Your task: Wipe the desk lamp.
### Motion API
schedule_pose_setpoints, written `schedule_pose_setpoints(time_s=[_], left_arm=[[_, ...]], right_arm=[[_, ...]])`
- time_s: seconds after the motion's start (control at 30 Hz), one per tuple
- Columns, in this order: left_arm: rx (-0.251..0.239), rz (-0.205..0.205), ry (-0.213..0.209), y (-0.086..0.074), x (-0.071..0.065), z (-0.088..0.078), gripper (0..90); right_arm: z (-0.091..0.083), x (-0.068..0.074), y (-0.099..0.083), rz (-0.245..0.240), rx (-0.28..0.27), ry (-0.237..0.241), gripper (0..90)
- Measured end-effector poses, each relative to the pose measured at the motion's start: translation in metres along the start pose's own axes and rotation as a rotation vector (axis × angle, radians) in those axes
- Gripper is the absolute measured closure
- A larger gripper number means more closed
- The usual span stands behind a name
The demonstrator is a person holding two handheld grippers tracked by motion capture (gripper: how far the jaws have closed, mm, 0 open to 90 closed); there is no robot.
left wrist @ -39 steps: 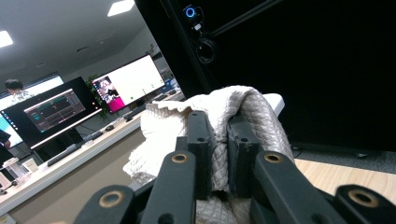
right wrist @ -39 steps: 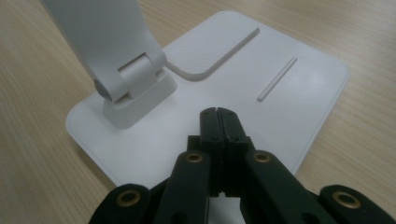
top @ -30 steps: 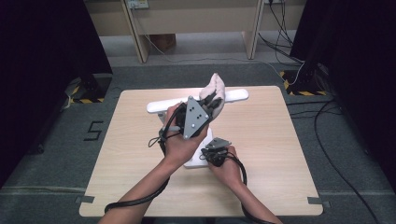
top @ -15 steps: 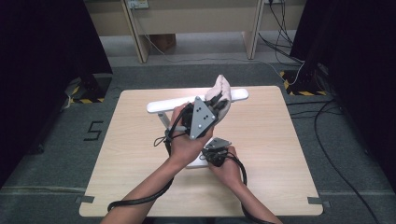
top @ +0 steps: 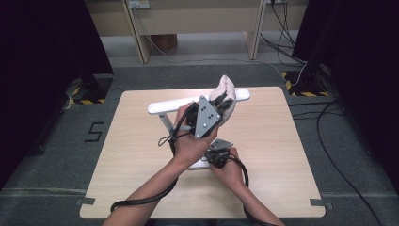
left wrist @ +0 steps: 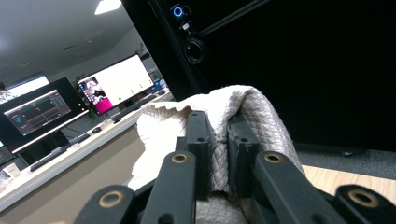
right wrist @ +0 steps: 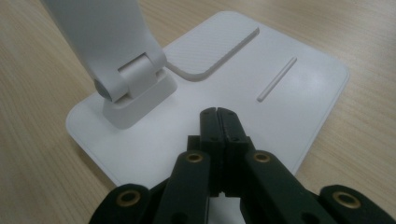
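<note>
left claw (left wrist: 217, 154) gripping cloth (left wrist: 261, 116), lamp base (right wrist: 280, 93)

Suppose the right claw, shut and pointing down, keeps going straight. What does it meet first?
The right claw would most likely meet the white lamp base just beneath its tips; the remaining gap is hard to judge.

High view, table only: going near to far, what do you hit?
Right gripper pressed shut on the lamp base → left gripper, raised, its jaws shut on the white cloth → white lamp bar lying across the far part of the table.
</note>
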State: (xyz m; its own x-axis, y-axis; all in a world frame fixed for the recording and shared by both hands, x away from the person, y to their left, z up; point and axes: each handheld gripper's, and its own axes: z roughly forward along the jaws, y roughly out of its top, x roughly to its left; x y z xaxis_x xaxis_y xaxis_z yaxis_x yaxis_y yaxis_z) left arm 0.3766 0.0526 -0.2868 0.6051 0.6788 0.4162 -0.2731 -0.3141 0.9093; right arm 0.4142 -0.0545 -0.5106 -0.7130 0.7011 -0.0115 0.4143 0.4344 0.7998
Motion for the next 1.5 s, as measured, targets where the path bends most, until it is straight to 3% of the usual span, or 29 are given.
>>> schedule_pose_setpoints(time_s=[1.0, 1.5], left_arm=[[0.010, -0.024, -0.043, 0.006, -0.008, 0.019, 81.9], [0.014, -0.015, -0.070, 0.010, -0.016, 0.033, 81.9]], right_arm=[[0.000, 0.000, 0.000, 0.000, 0.000, 0.002, 90.0], [0.000, -0.001, 0.000, 0.006, -0.001, 0.003, 90.0]])
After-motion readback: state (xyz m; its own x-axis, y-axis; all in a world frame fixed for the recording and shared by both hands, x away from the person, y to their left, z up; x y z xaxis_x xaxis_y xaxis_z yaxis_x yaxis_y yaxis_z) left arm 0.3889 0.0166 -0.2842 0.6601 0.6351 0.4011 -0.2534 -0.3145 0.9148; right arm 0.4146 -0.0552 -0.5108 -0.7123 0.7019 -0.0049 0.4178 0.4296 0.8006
